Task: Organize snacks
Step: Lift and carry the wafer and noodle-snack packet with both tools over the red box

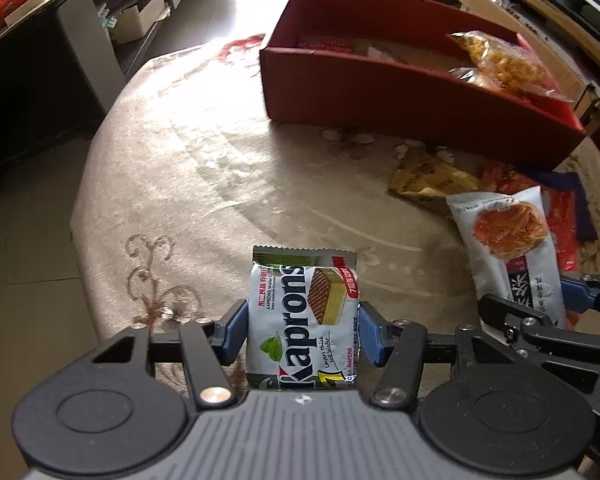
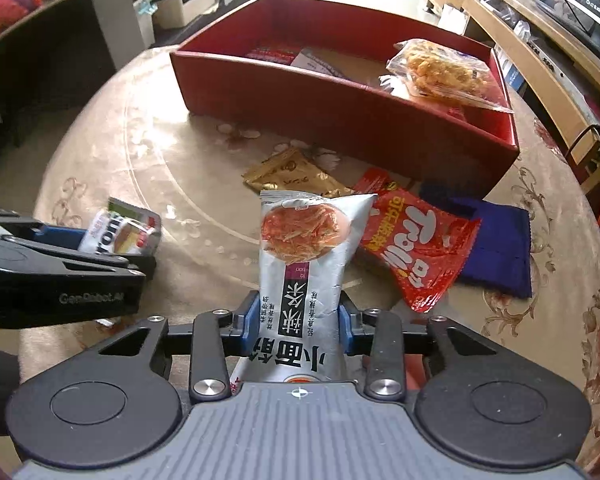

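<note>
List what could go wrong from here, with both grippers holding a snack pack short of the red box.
1. The right gripper pinches the tall white noodle pack low down; its unsupported top may flop and catch the red box wall.
2. The clear bag of fried snacks already fills the box's right end, so a pack dropped there could land on it.
3. The left gripper with the Kaprons wafer pack is close beside the right one; moving together, they may collide.
</note>
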`<state>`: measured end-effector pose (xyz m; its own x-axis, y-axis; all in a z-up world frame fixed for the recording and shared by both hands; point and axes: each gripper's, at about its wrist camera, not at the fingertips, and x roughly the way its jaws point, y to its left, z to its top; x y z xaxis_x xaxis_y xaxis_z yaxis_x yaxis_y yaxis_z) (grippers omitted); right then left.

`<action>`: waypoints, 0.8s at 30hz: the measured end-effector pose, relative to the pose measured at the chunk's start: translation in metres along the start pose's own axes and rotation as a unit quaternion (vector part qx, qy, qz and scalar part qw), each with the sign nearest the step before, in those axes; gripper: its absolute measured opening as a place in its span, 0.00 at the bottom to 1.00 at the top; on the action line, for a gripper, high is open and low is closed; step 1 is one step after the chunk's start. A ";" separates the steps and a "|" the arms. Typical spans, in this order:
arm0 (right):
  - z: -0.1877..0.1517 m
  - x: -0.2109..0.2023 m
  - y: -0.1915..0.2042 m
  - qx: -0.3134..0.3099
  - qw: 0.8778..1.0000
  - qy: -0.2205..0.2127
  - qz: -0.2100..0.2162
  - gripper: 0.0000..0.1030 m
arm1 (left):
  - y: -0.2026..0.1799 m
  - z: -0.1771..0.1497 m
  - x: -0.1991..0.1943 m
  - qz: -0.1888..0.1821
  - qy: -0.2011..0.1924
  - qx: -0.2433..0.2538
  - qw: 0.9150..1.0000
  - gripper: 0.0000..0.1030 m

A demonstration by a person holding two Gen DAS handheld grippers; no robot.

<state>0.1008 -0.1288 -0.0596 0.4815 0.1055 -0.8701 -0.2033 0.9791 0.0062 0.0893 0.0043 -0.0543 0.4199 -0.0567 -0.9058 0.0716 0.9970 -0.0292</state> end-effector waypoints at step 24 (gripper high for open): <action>0.026 -0.028 -0.028 0.037 0.997 -0.061 0.001 0.44 | -0.028 0.033 -0.030 0.006 -0.073 0.034 0.997 0.54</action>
<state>0.1156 -0.1546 -0.0226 0.5821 0.1225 -0.8038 -0.1420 0.9887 0.0478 0.1044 -0.0232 -0.0124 0.5476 -0.0568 -0.8348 0.1242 0.9922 0.0139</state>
